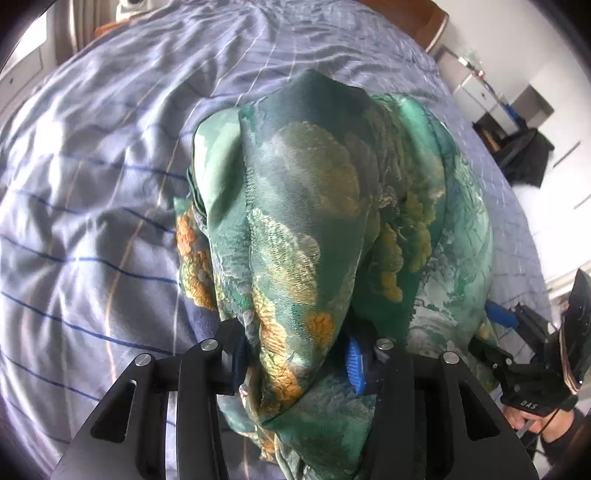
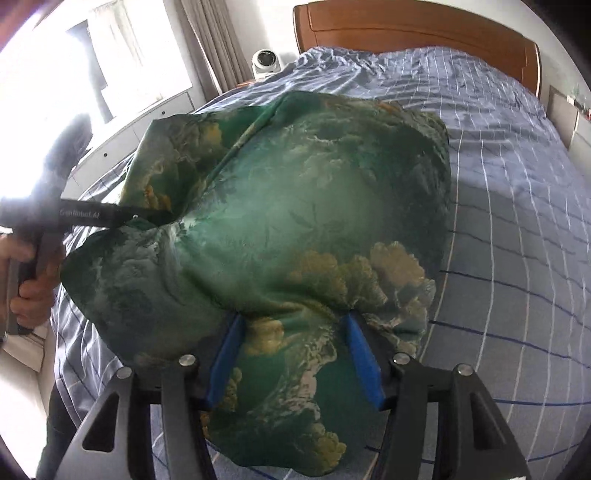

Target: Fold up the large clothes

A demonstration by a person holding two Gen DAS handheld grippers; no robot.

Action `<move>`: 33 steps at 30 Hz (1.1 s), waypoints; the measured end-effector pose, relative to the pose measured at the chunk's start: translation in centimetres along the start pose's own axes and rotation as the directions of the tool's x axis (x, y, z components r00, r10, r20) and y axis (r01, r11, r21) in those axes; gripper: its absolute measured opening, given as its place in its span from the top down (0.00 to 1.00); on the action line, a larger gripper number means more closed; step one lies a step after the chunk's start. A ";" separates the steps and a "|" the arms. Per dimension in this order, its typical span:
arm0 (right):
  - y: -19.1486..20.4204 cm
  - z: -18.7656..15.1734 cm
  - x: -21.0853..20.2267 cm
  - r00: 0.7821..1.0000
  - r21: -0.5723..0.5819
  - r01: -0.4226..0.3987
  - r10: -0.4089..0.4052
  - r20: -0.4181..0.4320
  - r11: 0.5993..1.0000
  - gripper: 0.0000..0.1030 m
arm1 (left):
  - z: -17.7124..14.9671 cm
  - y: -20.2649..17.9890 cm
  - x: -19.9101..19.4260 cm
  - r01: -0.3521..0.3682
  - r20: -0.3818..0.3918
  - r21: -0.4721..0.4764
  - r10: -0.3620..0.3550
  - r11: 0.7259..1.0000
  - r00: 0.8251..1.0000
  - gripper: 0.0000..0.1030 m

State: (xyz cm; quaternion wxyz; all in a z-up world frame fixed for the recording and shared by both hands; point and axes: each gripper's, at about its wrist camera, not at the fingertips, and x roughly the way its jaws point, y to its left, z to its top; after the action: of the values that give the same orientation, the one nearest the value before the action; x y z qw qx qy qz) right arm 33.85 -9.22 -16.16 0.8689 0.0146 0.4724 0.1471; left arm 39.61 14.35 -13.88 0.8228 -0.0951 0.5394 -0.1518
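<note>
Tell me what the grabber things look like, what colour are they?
Both are black, with angled arms, triangle-shaped holes and round silver bolts. The left gripper and right gripper have ridged blue fingers. One handle shows small white letters, the other a thin cable. The person's bare left hand shows; the right arm wears a dark sleeve.

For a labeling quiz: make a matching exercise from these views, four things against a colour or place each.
Things:
1. garment
2. bedsheet
3. headboard
4. white camera

Descriptions:
A. brown wood
B. blue-grey with a grid of lines
C. green with yellow-orange patches
D. beside the curtain, past the bed's far corner

Pairs: 1-C, 2-B, 3-A, 4-D
</note>
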 end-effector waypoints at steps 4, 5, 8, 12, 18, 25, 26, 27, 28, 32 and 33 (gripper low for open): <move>0.4 0.7 -0.6 0.999 -0.036 -0.003 0.002 -0.042 0.999 0.42 | -0.1 0.4 0.0 0.027 0.004 -0.014 -0.027 1.000 1.000 0.56; 0.6 1.2 -0.9 0.998 -0.040 -0.014 0.011 -0.062 0.999 0.42 | -0.1 0.4 -0.2 0.025 0.004 -0.010 -0.025 1.000 1.000 0.56; -0.3 4.6 -3.1 0.995 -0.001 -0.059 0.058 -0.077 0.998 0.43 | -0.2 0.5 -0.3 0.028 0.005 -0.001 -0.028 1.000 1.000 0.56; -2.0 10.7 -4.1 1.000 0.057 -0.022 0.021 0.010 0.998 0.43 | -0.2 0.7 -0.2 0.035 0.009 -0.004 -0.035 0.999 0.999 0.56; -2.9 16.5 2.6 0.999 0.101 -0.022 0.026 -0.039 0.995 0.43 | -0.8 0.4 -0.3 0.023 0.025 -0.005 -0.023 1.000 0.999 0.55; -3.5 15.3 10.2 0.979 0.096 0.080 -0.060 -0.193 0.992 0.43 | -1.1 0.1 -0.1 0.000 0.021 0.001 0.000 1.000 1.000 0.55; -3.3 15.0 9.9 0.980 0.092 0.084 -0.066 -0.187 0.992 0.43 | -1.1 0.1 -0.1 0.003 0.021 0.002 -0.003 1.000 1.000 0.55; -3.3 14.9 9.4 0.982 0.088 0.081 -0.065 -0.176 0.993 0.43 | -1.1 0.1 -0.2 0.004 0.020 0.003 -0.005 1.000 1.000 0.55; -3.2 14.7 8.9 0.984 0.082 0.076 -0.061 -0.166 0.994 0.43 | -1.1 0.1 -0.2 0.005 0.019 0.005 -0.005 1.000 1.000 0.55; -2.4 13.2 4.9 0.994 0.013 0.049 -0.047 -0.096 0.999 0.43 | -0.8 -0.1 -0.3 0.004 0.010 0.017 -0.005 1.000 1.000 0.54; -2.0 12.3 3.4 0.996 -0.012 0.045 -0.045 -0.073 0.999 0.43 | -0.7 0.0 -0.2 0.006 0.007 0.019 -0.006 1.000 1.000 0.54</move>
State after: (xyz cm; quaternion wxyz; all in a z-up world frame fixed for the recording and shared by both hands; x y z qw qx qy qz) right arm 46.25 -8.86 -12.44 0.8542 -0.0059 0.5034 0.1303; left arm 38.85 14.40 -13.96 0.8251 -0.0893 0.5348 -0.1589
